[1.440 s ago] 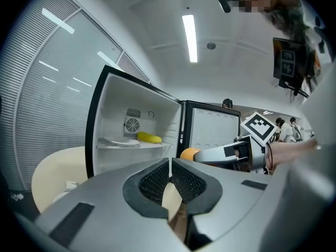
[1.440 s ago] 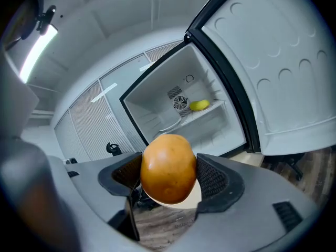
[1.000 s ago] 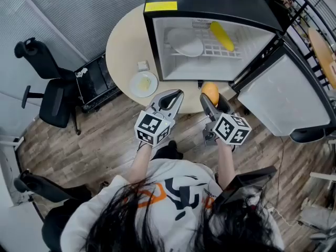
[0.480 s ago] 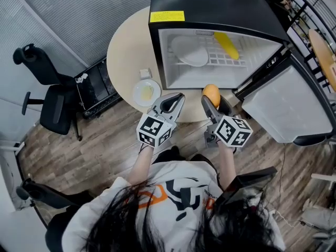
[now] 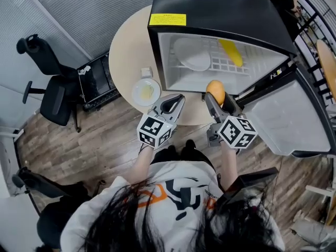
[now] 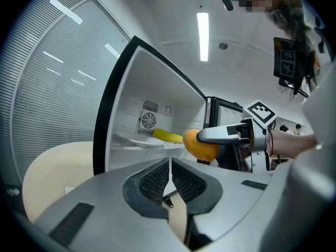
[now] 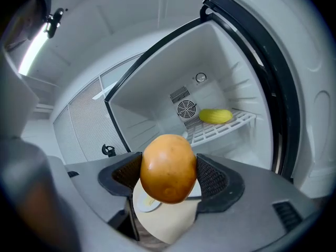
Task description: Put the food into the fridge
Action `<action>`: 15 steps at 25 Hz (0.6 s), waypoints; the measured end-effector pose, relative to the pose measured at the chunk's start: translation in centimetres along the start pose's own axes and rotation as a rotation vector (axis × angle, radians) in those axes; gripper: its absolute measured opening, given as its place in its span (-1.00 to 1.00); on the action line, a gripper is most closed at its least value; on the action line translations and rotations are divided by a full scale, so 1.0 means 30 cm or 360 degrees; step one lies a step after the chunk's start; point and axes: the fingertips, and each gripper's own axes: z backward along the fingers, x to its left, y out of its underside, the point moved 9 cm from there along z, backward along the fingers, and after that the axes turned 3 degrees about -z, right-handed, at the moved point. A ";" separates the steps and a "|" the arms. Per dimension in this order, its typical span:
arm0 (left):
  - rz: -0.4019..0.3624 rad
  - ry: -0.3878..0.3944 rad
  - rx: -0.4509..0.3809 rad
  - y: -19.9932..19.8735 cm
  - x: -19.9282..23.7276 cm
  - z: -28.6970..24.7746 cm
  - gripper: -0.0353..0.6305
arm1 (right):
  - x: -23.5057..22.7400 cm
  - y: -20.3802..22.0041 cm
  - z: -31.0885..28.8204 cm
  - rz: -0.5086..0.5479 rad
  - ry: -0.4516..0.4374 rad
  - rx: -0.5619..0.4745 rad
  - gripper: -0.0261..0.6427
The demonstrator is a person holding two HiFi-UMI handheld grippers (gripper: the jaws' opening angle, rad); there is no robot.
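A small black fridge [image 5: 220,4] stands open on a round beige table [image 5: 128,51]. On its wire shelf lie a white plate [image 5: 191,54] and a long yellow food item [image 5: 231,52], the latter also seen in the right gripper view [image 7: 215,115]. My right gripper [image 5: 219,100] is shut on an orange round fruit [image 5: 216,91] [image 7: 168,167] just in front of the fridge's lower opening. My left gripper [image 5: 170,105] hovers beside it to the left, its jaws together [image 6: 170,164] with nothing between them. The left gripper view shows the fruit [image 6: 202,147] in the right gripper.
A small white plate with a yellow piece of food [image 5: 146,91] and a small white cube [image 5: 146,72] sit on the table left of the fridge. The fridge door [image 5: 283,117] hangs open to the right. A black office chair [image 5: 50,96] stands at the left.
The right gripper with the orange fruit has edged slightly right and closer to the fridge opening. The left gripper has barely moved.
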 end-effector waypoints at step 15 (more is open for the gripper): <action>0.0009 -0.0227 0.0008 -0.032 0.013 -0.095 -0.82 | -0.061 -0.221 -0.218 0.0173 -0.0236 0.0029 0.07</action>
